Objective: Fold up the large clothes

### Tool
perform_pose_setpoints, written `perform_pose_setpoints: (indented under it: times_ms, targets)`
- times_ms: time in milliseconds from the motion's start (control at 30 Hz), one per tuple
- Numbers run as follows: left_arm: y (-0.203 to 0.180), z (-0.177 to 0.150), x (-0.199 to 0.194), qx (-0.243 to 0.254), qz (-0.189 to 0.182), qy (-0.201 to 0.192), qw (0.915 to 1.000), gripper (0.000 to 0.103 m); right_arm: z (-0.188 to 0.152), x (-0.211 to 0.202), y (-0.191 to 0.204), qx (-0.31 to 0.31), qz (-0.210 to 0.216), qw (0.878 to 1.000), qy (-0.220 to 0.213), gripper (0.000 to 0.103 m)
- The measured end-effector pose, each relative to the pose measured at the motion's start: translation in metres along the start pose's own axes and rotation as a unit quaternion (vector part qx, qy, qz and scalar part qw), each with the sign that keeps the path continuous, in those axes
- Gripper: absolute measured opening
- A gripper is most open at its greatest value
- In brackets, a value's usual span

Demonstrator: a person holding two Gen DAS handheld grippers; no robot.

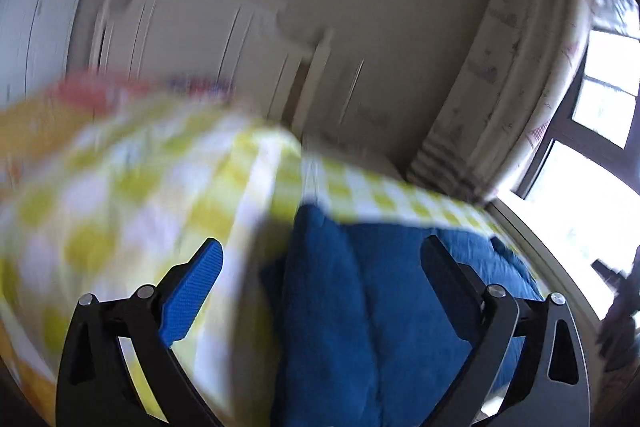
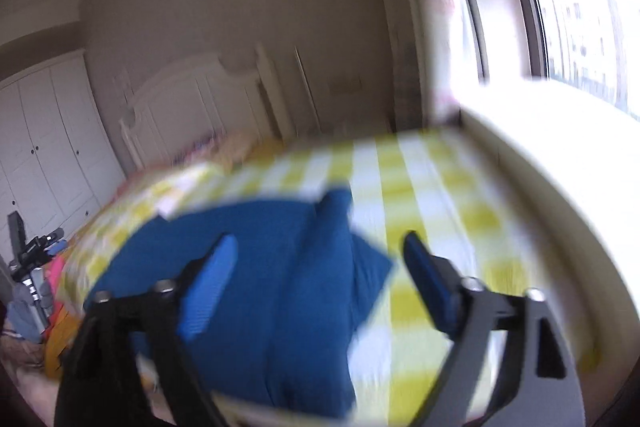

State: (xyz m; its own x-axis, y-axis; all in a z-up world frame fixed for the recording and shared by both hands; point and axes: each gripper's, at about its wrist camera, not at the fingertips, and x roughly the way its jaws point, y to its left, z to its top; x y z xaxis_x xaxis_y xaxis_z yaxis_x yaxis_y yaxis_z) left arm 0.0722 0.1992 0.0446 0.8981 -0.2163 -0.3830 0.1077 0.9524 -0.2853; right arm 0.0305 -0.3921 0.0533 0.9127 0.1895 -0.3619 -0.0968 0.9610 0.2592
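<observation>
Blue garment (image 1: 360,307) flat on the yellow-checked bed (image 1: 120,211) in the left wrist view, left gripper (image 1: 322,253) wide open above it, holding nothing. Looks between folds; next, picking an edge. Right wrist view: same garment (image 2: 260,267), partly folded, blurry, right gripper (image 2: 320,251) spread wide too, empty.

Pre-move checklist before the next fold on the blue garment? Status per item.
1. Left claw open, nothing between its fingers: ok.
2. Right claw open, nothing held: ok.
3. Blue garment lying on the checked bedspread: ok.
4. Garment edges flat and aligned: cannot tell, both views blurred.
5. Garment clear of the bed's edge: cannot tell.
</observation>
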Motion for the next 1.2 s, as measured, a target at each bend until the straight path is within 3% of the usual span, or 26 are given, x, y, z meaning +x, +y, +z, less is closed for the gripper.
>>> perform_pose_setpoints:
  times_ms: [33, 100, 167, 200, 300, 400, 467, 533, 567, 633, 733, 1000, 1133, 1200]
  targets:
    - [-0.023, 0.017, 0.01, 0.023, 0.012, -0.007, 0.9996, 0.099, 0.015, 0.004, 0.012, -0.01, 0.001, 1.0, -0.026, 0.101]
    - [-0.058, 0.036, 0.043, 0.039, 0.026, 0.02, 0.9987, 0.099, 0.046, 0.025, 0.042, -0.028, 0.01, 0.996, -0.083, 0.101]
    - [-0.076, 0.038, 0.089, 0.034, 0.025, 0.064, 0.997, 0.099, 0.066, 0.065, 0.066, -0.028, -0.01, 0.997, -0.077, 0.101]
    - [-0.08, 0.036, 0.11, 0.029, 0.032, 0.084, 0.9955, 0.099, 0.072, 0.09, 0.075, -0.019, -0.014, 0.999, -0.047, 0.101]
    - [-0.073, 0.025, 0.184, -0.016, 0.06, 0.163, 0.9846, 0.097, 0.071, 0.177, 0.095, 0.008, 0.036, 0.996, 0.076, 0.098]
    - [-0.066, 0.009, 0.228, -0.052, 0.078, 0.201, 0.9751, 0.095, 0.053, 0.244, 0.122, -0.059, 0.016, 0.986, 0.152, 0.089]
    - [-0.073, -0.001, 0.249, -0.036, 0.084, 0.225, 0.9701, 0.095, 0.025, 0.279, 0.139, -0.147, -0.01, 0.97, 0.192, 0.088]
    - [-0.081, -0.027, 0.28, 0.0, 0.087, 0.268, 0.9594, 0.096, -0.02, 0.309, 0.135, -0.219, -0.07, 0.941, 0.248, 0.091]
    - [-0.082, -0.035, 0.29, -0.002, 0.079, 0.28, 0.9569, 0.099, -0.037, 0.317, 0.117, -0.181, -0.051, 0.943, 0.275, 0.091]
    - [-0.085, -0.037, 0.293, 0.014, 0.088, 0.269, 0.959, 0.099, -0.032, 0.311, 0.085, -0.097, -0.024, 0.958, 0.267, 0.091]
    - [-0.086, -0.042, 0.293, 0.021, 0.091, 0.256, 0.9621, 0.099, -0.035, 0.311, 0.077, -0.068, -0.02, 0.96, 0.271, 0.092]
    - [-0.087, -0.04, 0.295, 0.007, 0.077, 0.247, 0.9659, 0.099, -0.037, 0.317, 0.091, -0.093, -0.038, 0.957, 0.273, 0.093]
    - [-0.087, -0.04, 0.296, 0.007, 0.076, 0.246, 0.9663, 0.099, -0.03, 0.307, 0.125, -0.17, -0.097, 0.945, 0.263, 0.092]
    - [-0.085, -0.04, 0.295, 0.005, 0.075, 0.245, 0.9665, 0.099, -0.024, 0.294, 0.151, -0.203, -0.082, 0.946, 0.238, 0.091]
